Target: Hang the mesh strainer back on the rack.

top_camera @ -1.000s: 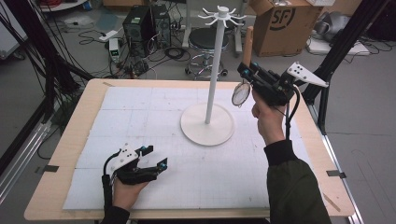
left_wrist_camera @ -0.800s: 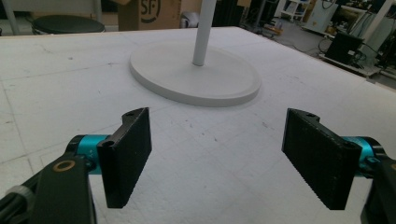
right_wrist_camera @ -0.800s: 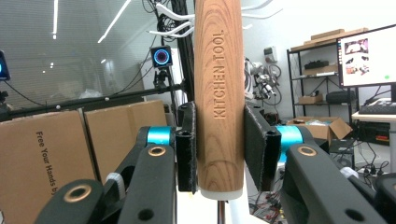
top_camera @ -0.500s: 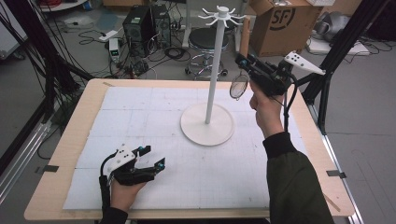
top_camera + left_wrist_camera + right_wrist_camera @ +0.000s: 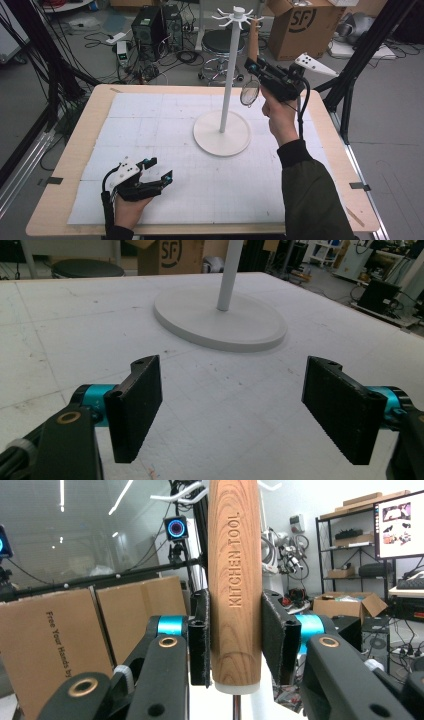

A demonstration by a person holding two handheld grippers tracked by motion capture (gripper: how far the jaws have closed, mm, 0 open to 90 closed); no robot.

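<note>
My right gripper (image 5: 254, 66) is shut on a kitchen tool, held up beside the pole of a white hook stand (image 5: 229, 75). The tool's wooden handle (image 5: 235, 575), engraved "KITCHEN TOOL", stands upright between the pads, and its top (image 5: 253, 36) reaches near the stand's upper hooks (image 5: 235, 15). The tool's round metal head (image 5: 249, 93) hangs below the gripper, close to the pole. At the table's front left, my left gripper (image 5: 158, 170) rests low on the white mat, open with nothing between its pads (image 5: 139, 405). The stand's round base (image 5: 220, 322) lies ahead of it.
A white mat (image 5: 165, 125) covers most of the wooden table (image 5: 75, 155). Behind the table stand a stool (image 5: 222, 42), a cardboard box (image 5: 300, 25) and a computer case (image 5: 150, 25) among cables. Black frame poles (image 5: 360, 55) rise at the right.
The right gripper has drifted slightly up and toward the stand's pole with the tool still held. The left gripper has not moved.
</note>
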